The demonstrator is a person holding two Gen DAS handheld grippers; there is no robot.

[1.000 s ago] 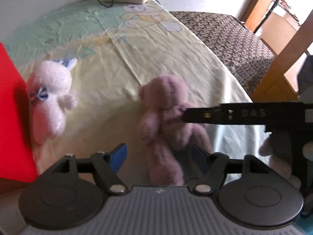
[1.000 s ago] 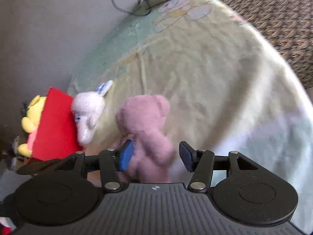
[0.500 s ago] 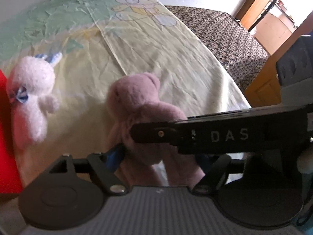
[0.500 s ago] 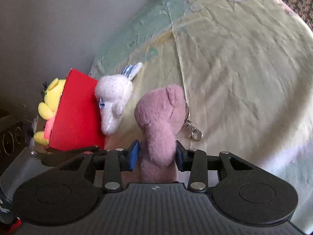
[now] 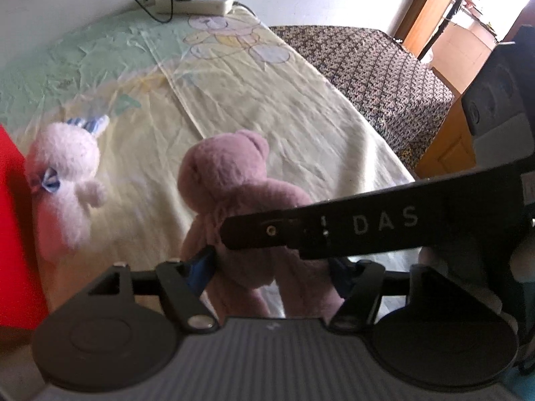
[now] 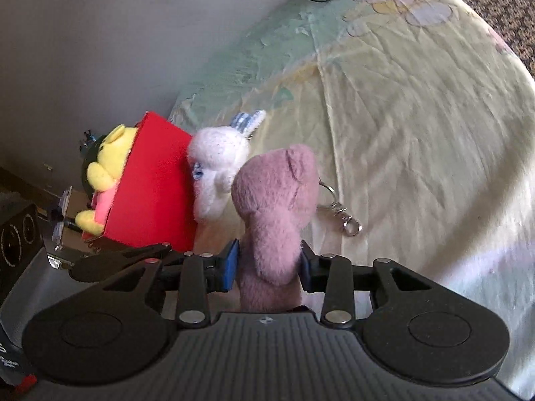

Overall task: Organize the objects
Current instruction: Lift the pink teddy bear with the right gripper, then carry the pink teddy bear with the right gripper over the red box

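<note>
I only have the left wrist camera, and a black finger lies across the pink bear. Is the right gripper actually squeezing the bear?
Observer: Yes. In the right wrist view the right gripper has just been closing its jaws, and both blue pads press the pink bear at its body.
Operator: I see only a sliver of the red box. Is anything in it?
Observer: A yellow stuffed toy sits in the red box.
Operator: Is anything attached to the bear?
Observer: A metal key clip on a short chain is attached near its head. I cannot tell whether it touches the sheet.
</note>
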